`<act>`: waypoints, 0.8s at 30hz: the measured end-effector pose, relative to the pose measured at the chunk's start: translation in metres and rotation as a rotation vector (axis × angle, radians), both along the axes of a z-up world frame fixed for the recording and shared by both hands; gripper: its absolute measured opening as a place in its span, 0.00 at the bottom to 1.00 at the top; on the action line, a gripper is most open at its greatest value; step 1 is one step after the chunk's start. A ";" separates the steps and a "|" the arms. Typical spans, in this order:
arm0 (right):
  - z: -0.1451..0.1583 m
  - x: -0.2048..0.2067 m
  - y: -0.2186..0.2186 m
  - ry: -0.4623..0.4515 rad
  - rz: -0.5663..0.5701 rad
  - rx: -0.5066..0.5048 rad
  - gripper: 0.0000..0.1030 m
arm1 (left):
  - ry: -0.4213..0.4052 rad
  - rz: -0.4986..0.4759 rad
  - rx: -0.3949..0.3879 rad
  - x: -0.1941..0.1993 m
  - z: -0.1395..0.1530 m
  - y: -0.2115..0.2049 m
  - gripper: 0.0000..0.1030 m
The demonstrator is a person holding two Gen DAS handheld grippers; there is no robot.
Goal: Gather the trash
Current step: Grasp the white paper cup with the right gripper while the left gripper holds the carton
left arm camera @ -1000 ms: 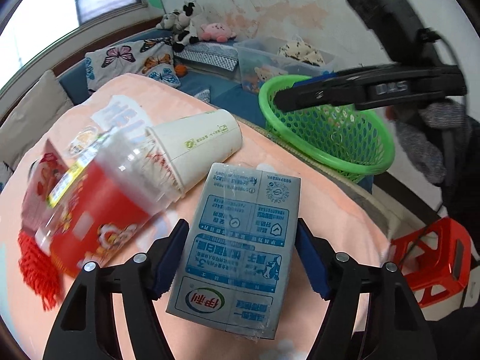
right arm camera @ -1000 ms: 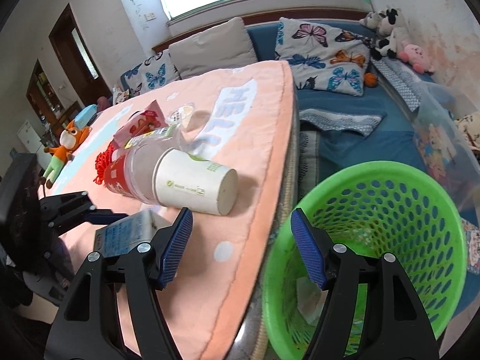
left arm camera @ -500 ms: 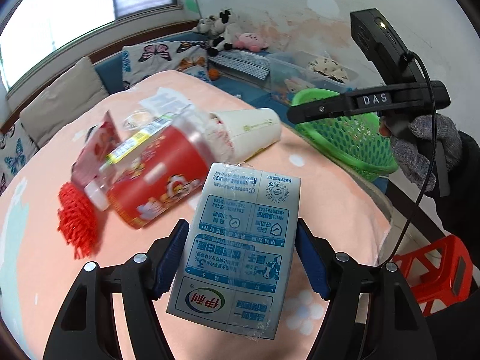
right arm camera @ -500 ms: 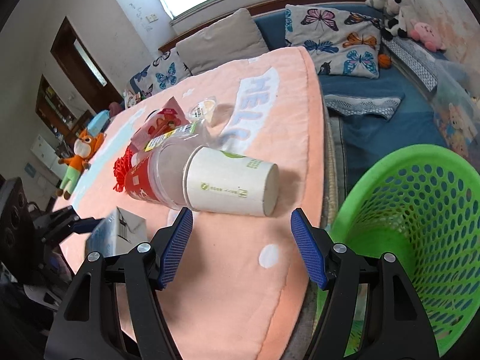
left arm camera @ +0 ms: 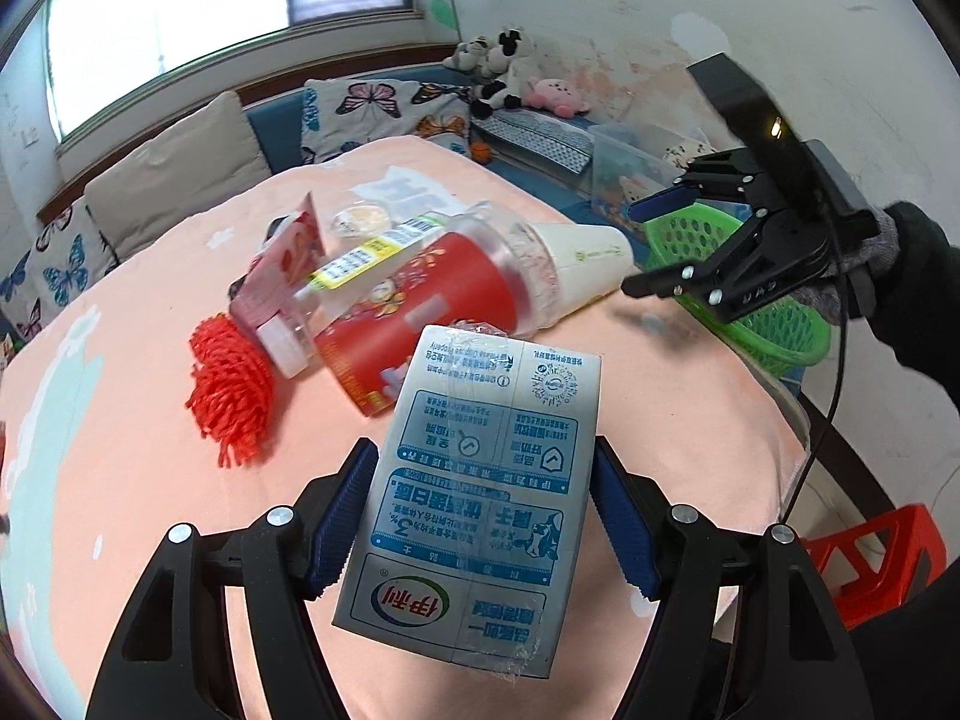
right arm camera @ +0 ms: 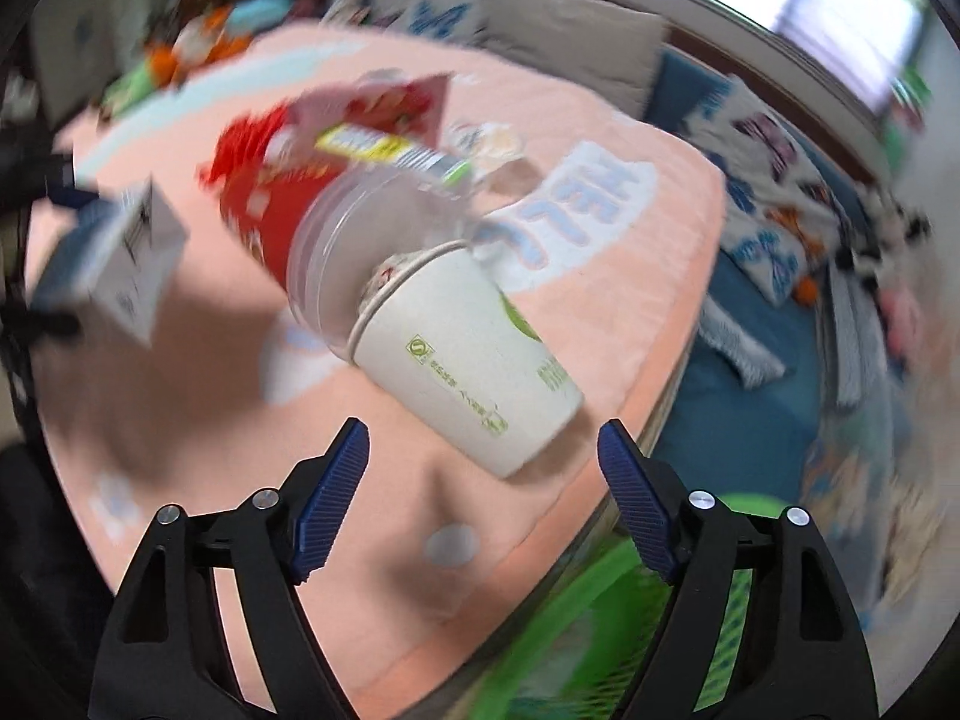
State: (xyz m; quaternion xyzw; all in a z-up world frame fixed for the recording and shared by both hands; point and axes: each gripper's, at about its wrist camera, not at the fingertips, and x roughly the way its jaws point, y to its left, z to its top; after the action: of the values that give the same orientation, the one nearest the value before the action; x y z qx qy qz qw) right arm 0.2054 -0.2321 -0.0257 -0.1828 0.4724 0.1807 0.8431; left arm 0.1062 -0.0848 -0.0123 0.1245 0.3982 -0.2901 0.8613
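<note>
Milk carton [left arm camera: 474, 504] sits clamped between the left gripper [left arm camera: 483, 516] jaws, raised above the table [left arm camera: 120, 420], nearer the camera than the white paper cup [right arm camera: 468, 354]; the right gripper [right arm camera: 483, 504], jaws apart and empty, points at that cup, which lies on its side near the table edge by the green basket [left arm camera: 774, 324]; a clumsy nudge could roll it off, missing the basket.

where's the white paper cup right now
The white paper cup lies on its side on the peach table cover, its mouth tucked into the clear plastic cup, just ahead of the open right tool and near the green basket.
</note>
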 end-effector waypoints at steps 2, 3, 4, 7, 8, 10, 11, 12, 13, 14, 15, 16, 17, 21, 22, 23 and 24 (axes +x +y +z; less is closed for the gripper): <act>-0.006 0.007 0.005 0.014 0.057 -0.028 0.78 | 0.005 0.013 -0.005 0.001 -0.001 0.003 0.66; -0.009 0.012 0.006 0.021 0.073 -0.046 0.78 | 0.009 0.021 -0.006 0.002 -0.001 0.006 0.66; -0.012 0.016 0.007 0.027 0.088 -0.061 0.78 | 0.014 0.028 -0.007 0.004 -0.002 0.007 0.66; -0.022 0.026 0.010 0.042 0.151 -0.118 0.78 | 0.021 0.040 -0.003 0.005 -0.005 0.010 0.66; -0.024 0.029 0.012 0.040 0.169 -0.144 0.78 | 0.025 0.043 -0.004 0.006 -0.006 0.011 0.66; -0.032 0.033 0.016 0.045 0.218 -0.195 0.78 | 0.031 0.051 -0.006 0.006 -0.008 0.013 0.66; -0.035 0.035 0.016 0.047 0.235 -0.219 0.78 | 0.034 0.055 -0.007 0.007 -0.009 0.014 0.66; -0.039 0.036 0.017 0.053 0.248 -0.242 0.77 | 0.037 0.061 -0.007 0.009 -0.010 0.015 0.66; -0.043 0.037 0.018 0.058 0.264 -0.266 0.74 | 0.040 0.066 -0.008 0.010 -0.012 0.015 0.66; -0.046 0.039 0.019 0.063 0.281 -0.287 0.72 | 0.045 0.070 -0.012 0.011 -0.012 0.015 0.66; -0.049 0.039 0.020 0.067 0.299 -0.299 0.67 | 0.046 0.072 -0.013 0.010 -0.013 0.016 0.66; -0.049 0.038 0.020 0.068 0.311 -0.301 0.64 | 0.046 0.074 -0.014 0.010 -0.014 0.016 0.66; -0.049 0.037 0.022 0.062 0.320 -0.311 0.64 | 0.048 0.074 -0.016 0.011 -0.014 0.016 0.66; -0.047 0.026 0.027 0.011 0.345 -0.393 0.62 | 0.049 0.069 -0.016 0.011 -0.015 0.016 0.66; -0.046 0.024 0.027 0.008 0.345 -0.406 0.62 | 0.048 0.066 -0.017 0.011 -0.014 0.016 0.66; -0.045 0.020 0.028 -0.003 0.347 -0.443 0.62 | 0.047 0.065 -0.019 0.011 -0.014 0.016 0.66; -0.043 0.015 0.028 -0.015 0.353 -0.474 0.61 | 0.046 0.063 -0.021 0.011 -0.014 0.017 0.66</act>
State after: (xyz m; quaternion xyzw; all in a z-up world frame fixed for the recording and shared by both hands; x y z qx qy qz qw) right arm 0.2208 -0.2039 -0.0687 -0.4551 0.4563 0.2080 0.7358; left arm 0.1174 -0.0683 -0.0263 0.0962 0.4187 -0.2699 0.8618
